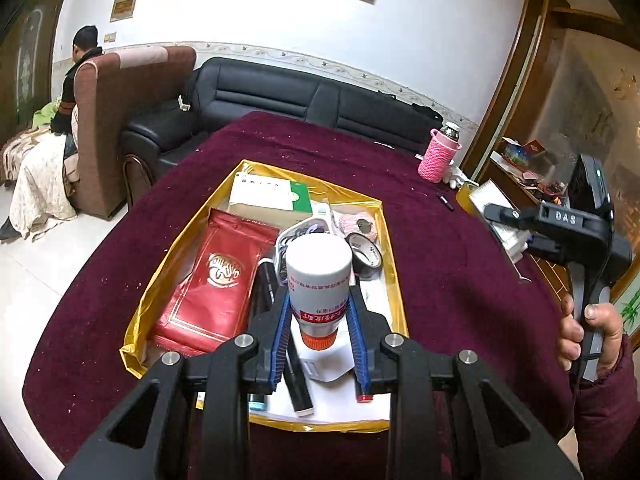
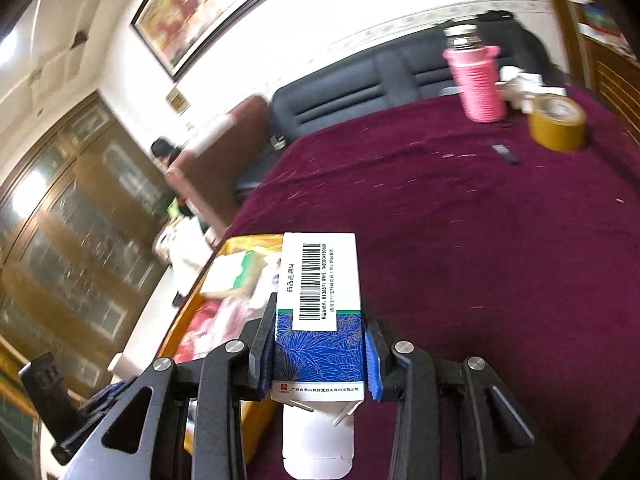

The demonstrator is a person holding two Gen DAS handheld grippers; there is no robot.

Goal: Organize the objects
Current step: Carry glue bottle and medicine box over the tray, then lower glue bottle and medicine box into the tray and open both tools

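My left gripper (image 1: 319,296) is shut on a white bottle (image 1: 320,268) with a red label and an orange cap. It hangs over a gold-rimmed tray (image 1: 192,224) on the maroon cloth. In the tray lie a red pouch (image 1: 216,280), a white and green box (image 1: 272,196), a black tape roll (image 1: 366,254) and some pens. My right gripper (image 2: 320,312) is shut on a blue and white medicine box (image 2: 320,280) with a barcode; its lower flap hangs open. That box is over the cloth, just right of the tray's rim (image 2: 248,240). The right gripper (image 1: 500,214) also shows in a hand at the table's right edge.
A flask in a pink knitted sleeve (image 2: 478,80) and a yellow tape roll (image 2: 558,120) stand at the far right of the table, with a small black object (image 2: 506,154) lying before them. A black sofa (image 1: 280,96) is behind the table. A person (image 1: 80,80) sits by a brown armchair at the left.
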